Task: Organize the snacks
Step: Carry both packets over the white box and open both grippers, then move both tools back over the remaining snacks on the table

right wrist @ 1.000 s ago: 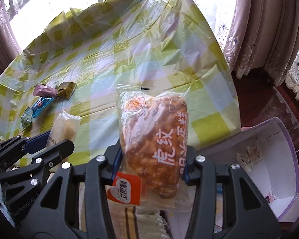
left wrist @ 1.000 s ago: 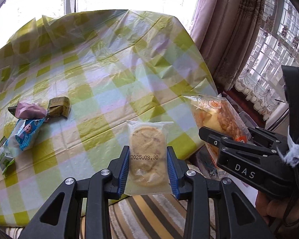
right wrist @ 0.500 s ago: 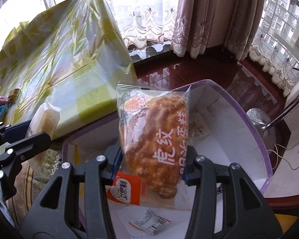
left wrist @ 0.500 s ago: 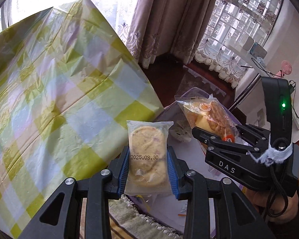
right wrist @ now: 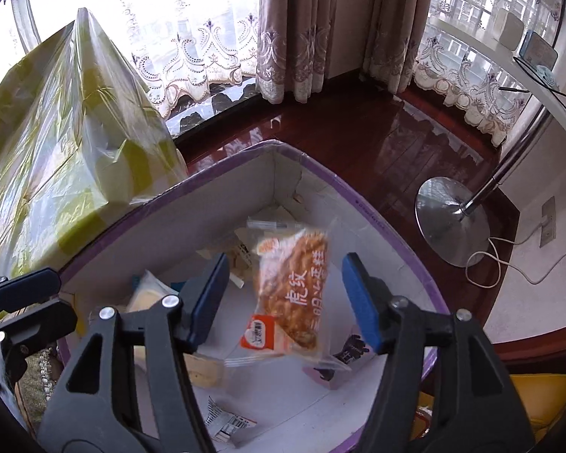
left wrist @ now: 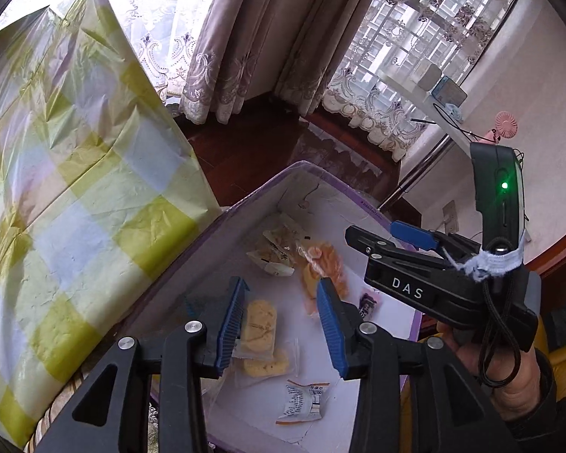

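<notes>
My left gripper hangs over a white box with a purple rim; its jaws are opening. The clear cookie packet has slipped down beside the left pad, free of the right pad, low over the box floor. My right gripper is over the same box, jaws opening. The orange bread packet drops between its blue pads, touching neither. The left wrist view shows the right gripper with the bread packet below it. The cookie packet shows at the left of the right wrist view.
Inside the box lie a pale snack bag, a barcoded white wrapper and a small purple packet. The table under its yellow check cloth stands left of the box. A chrome lamp base sits on the wood floor.
Both grippers swung from over the table to over the box. Both have opened, and the cookie packet and the bread packet have dropped out of the pads.
</notes>
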Action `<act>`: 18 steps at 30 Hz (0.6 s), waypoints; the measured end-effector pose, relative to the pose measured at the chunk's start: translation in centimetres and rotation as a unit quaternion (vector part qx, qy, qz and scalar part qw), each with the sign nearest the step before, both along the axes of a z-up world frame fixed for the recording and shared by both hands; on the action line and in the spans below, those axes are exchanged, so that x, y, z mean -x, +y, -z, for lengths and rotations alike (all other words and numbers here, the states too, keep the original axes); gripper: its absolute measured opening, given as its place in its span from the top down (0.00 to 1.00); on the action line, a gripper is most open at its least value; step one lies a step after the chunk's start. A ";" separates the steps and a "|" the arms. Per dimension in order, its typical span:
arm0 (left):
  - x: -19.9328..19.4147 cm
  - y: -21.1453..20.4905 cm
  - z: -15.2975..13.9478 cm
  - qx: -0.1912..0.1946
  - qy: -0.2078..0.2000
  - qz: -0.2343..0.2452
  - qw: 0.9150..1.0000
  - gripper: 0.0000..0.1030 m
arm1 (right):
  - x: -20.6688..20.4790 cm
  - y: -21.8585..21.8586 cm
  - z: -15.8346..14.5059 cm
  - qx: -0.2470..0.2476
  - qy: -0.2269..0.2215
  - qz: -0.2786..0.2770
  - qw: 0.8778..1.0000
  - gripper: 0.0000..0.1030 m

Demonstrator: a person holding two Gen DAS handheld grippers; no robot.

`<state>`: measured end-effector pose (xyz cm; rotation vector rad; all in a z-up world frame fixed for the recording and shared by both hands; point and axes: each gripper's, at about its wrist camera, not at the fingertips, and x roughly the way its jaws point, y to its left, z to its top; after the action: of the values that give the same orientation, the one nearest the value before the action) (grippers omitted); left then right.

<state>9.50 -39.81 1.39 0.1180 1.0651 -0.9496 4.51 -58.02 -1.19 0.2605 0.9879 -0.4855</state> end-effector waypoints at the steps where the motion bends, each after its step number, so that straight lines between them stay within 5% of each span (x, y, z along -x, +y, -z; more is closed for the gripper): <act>1: 0.0 0.3 -0.1 0.003 -0.001 -0.004 1.000 0.59 | -0.1 0.0 -0.2 0.001 -0.001 -0.001 1.000 0.35; 18: -3.7 8.8 -2.1 0.041 -0.039 -0.129 0.990 0.57 | -3.3 8.3 -2.4 0.010 -0.028 -0.094 0.995 0.27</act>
<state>13.21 -30.99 3.45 -0.0505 0.9415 -0.7472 7.80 -49.68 1.21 0.1618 0.9414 -0.3149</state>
